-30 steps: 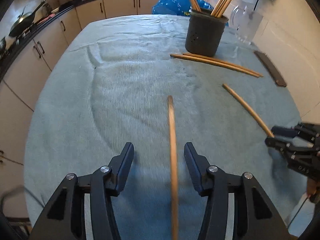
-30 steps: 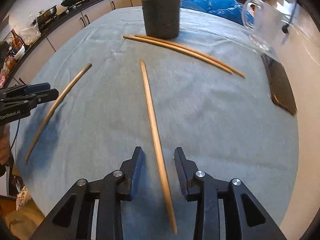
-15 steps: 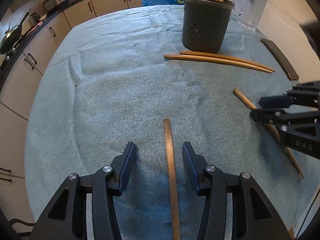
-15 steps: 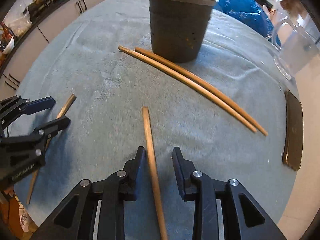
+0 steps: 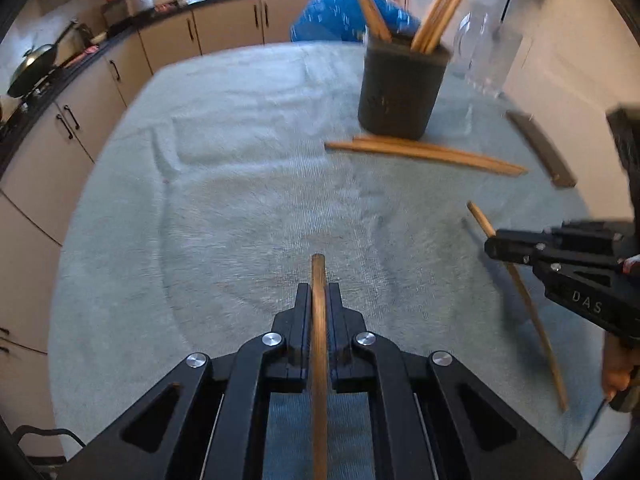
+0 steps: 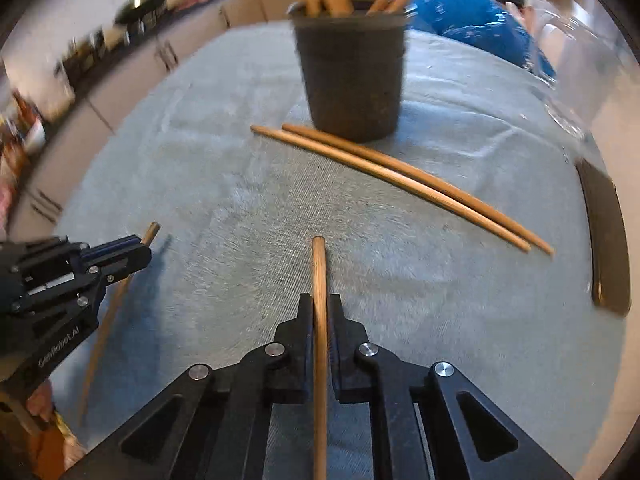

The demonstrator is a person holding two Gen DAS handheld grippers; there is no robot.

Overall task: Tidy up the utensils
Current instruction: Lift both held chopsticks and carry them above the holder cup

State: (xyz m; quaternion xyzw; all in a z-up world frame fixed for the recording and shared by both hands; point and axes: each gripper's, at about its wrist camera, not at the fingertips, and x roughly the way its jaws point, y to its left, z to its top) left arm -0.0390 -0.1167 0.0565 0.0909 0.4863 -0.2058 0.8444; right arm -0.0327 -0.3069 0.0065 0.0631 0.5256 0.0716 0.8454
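My left gripper (image 5: 319,294) is shut on a wooden chopstick (image 5: 318,276) that runs between its fingers and points forward. My right gripper (image 6: 320,304) is shut on another wooden chopstick (image 6: 319,264) in the same way. Each gripper also shows in the other's view, the right one (image 5: 494,244) and the left one (image 6: 140,250). A dark utensil holder (image 5: 400,92) with several chopsticks in it stands at the far side of the table; it also shows in the right wrist view (image 6: 352,76). Two chopsticks (image 6: 400,176) lie side by side in front of it.
A blue-grey cloth (image 5: 240,184) covers the table. A dark flat case (image 6: 606,236) lies near the right edge. A clear glass jug (image 5: 484,52) stands behind the holder, near a blue bag (image 6: 472,12). Kitchen cabinets (image 5: 80,108) line the left.
Both grippers have closed on their chopsticks. Both have moved forward along the sticks, toward the holder.
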